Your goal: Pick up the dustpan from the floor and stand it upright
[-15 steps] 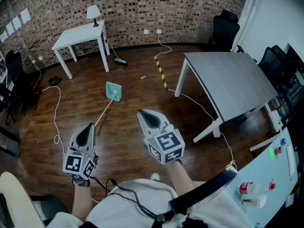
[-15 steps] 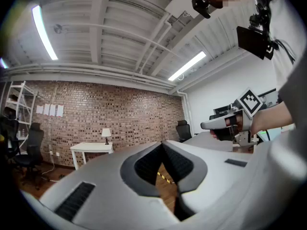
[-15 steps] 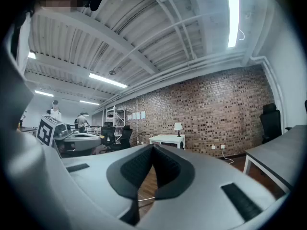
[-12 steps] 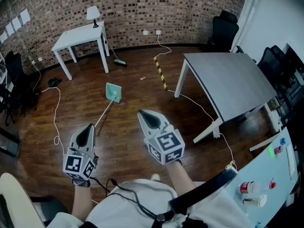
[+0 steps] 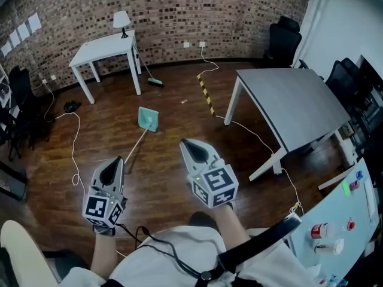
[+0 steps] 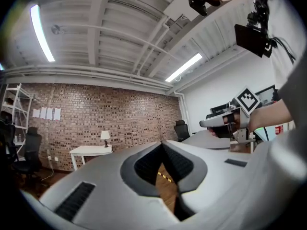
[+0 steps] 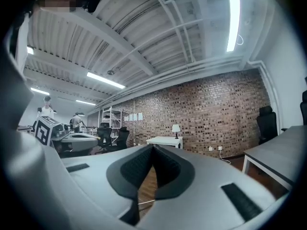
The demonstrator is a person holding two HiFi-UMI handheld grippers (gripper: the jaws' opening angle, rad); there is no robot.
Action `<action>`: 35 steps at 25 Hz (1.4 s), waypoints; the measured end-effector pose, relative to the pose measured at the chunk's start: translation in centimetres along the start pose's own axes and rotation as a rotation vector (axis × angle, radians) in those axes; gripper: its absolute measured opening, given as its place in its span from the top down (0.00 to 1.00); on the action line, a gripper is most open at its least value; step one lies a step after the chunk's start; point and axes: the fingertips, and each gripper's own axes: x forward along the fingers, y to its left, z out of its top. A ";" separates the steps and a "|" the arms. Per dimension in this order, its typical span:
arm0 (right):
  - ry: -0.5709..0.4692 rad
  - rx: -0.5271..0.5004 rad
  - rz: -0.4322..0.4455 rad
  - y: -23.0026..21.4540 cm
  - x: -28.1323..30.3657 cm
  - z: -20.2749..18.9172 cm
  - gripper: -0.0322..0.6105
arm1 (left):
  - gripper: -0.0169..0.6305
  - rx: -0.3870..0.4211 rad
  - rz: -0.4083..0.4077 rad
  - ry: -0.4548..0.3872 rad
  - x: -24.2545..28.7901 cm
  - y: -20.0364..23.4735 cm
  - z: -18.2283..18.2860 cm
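Observation:
A teal dustpan [image 5: 148,119] lies flat on the wooden floor ahead, its long pale handle [image 5: 136,142] running back toward me. My left gripper [image 5: 119,159] hovers near the handle's near end, a little apart from it, shut with nothing in it. My right gripper [image 5: 185,143] is held level to the right of the handle, also shut and empty. In the left gripper view [image 6: 162,143] and the right gripper view [image 7: 153,147] the jaws meet at the tips; neither shows the dustpan.
A white table [image 5: 105,49] with a lamp [image 5: 122,21] stands at the back left. A broom [image 5: 153,79] lies behind it. A grey table [image 5: 302,103] fills the right. Cables [image 5: 73,148] trail over the floor, and yellow-black tape [image 5: 206,93] marks it.
The view has shifted a little: the dustpan, tables and both grippers sit slightly lower and further right in the picture. Both grippers stay shut.

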 end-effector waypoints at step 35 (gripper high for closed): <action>0.118 -0.004 0.100 -27.1 35.3 -2.9 0.98 | 0.94 0.025 0.108 0.177 36.7 18.3 -7.0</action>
